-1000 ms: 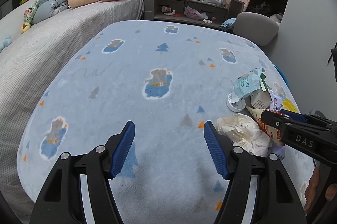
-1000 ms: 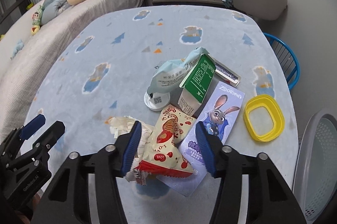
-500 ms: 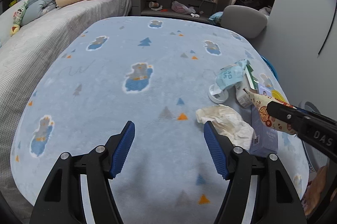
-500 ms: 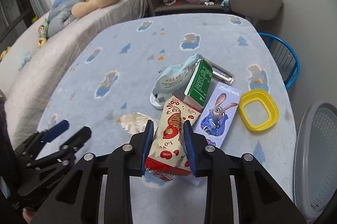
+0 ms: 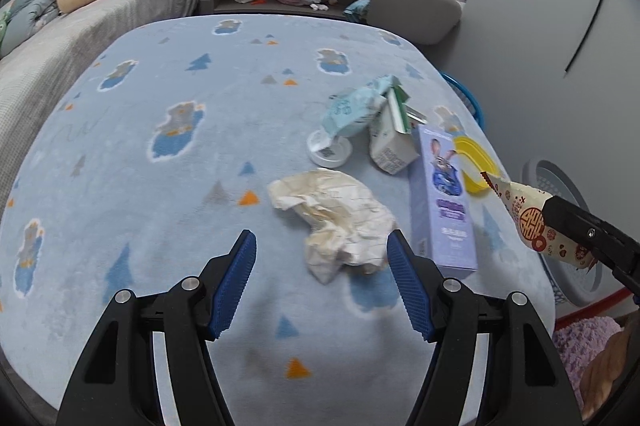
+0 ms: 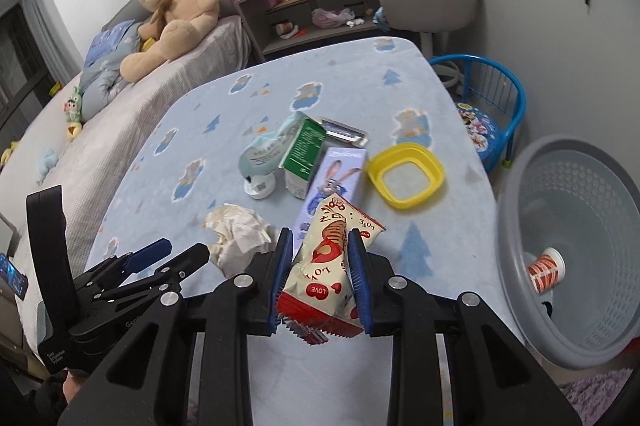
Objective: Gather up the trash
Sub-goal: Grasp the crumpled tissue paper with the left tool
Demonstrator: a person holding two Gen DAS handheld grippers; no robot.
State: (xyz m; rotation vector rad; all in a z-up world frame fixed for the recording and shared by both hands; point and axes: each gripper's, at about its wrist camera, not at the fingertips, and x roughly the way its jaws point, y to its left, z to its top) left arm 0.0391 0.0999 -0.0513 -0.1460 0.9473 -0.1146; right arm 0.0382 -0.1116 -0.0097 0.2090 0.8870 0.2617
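My right gripper [image 6: 322, 276] is shut on a red and cream snack packet [image 6: 332, 266], lifted above the table's near right side; the same packet [image 5: 532, 222] shows at the right edge of the left wrist view. My left gripper [image 5: 320, 280] is open, its blue pads on either side of a crumpled tissue [image 5: 340, 218] that lies on the blue table cloth [image 5: 160, 185]; the pads do not press it. Beyond lie a purple rabbit box [image 5: 444, 193], a green and white carton [image 6: 302, 155], a pale blue wrapper [image 5: 352, 109] and a white lid [image 5: 328, 151].
A grey trash basket [image 6: 560, 326] stands on the floor right of the table with a paper cup [image 6: 546, 270] inside. A yellow container rim [image 6: 406, 175] lies near the table's right edge. A blue child's chair [image 6: 492, 105], a grey chair [image 6: 428, 1] and a bed with a teddy bear [image 6: 172, 5] surround the table.
My right gripper closed on the snack packet and lifted it rightward off the table. My left gripper moved right until the crumpled tissue came between its open pads.
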